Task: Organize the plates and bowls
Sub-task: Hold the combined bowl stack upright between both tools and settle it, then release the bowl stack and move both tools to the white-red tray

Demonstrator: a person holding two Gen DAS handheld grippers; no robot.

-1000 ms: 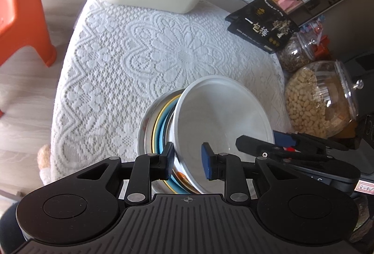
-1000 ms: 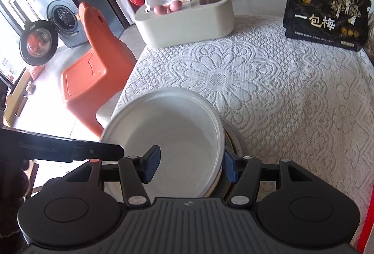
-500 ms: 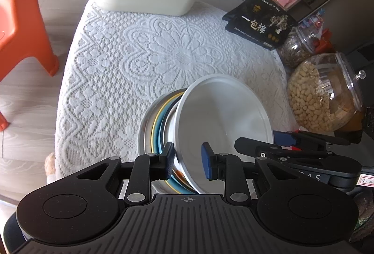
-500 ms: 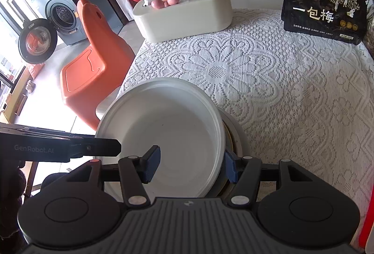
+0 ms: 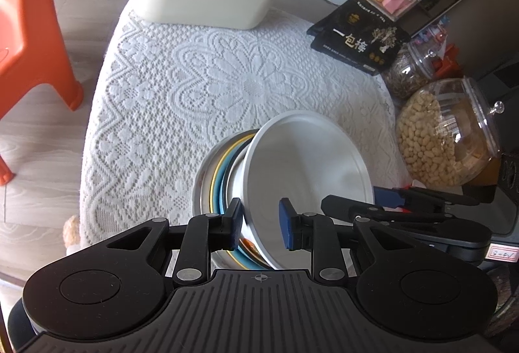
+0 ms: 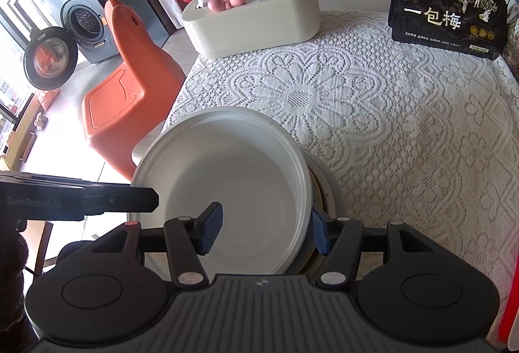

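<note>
White bowl (image 5: 305, 171), tilted, its rim standing between the fingers of both tools at the near edge of the desk (image 5: 227, 87). It leans on a stack of dishes (image 5: 220, 171) whose yellow, blue and pale rims show at its left side. Left hand-held gripper (image 5: 259, 225): fingers apart, one pad outside the bowl wall, the other inside; whether either pad touches the wall cannot be told. Right hand-held gripper (image 6: 266, 228): fingers apart, straddling the opposite rim, one pad inside the bowl and one just outside it, a gap visible on the inner side.

Risk, as a judgement: the bowl appears to rest on the stack and the fingers rather than in a firm clamp, so it could slide off the smooth glazed rims below, or tip over the near edge of the desk, which lies just beside the stack. Closing one tool before the other might twist the bowl and rattle or shift the dishes under it. The lace could also let the whole stack creep if pushed sideways.

Surface: a white lace cloth covers the desk. At the far end stands a cream tissue box (image 6: 249, 18); at the far right a black packet (image 6: 447, 18) with gold lettering, and in the left view a glass jar of nuts (image 5: 444, 139). Beside the desk: an orange plastic chair (image 6: 129, 87) on a pale floor, with a washing machine (image 6: 81, 18) farther off
</note>
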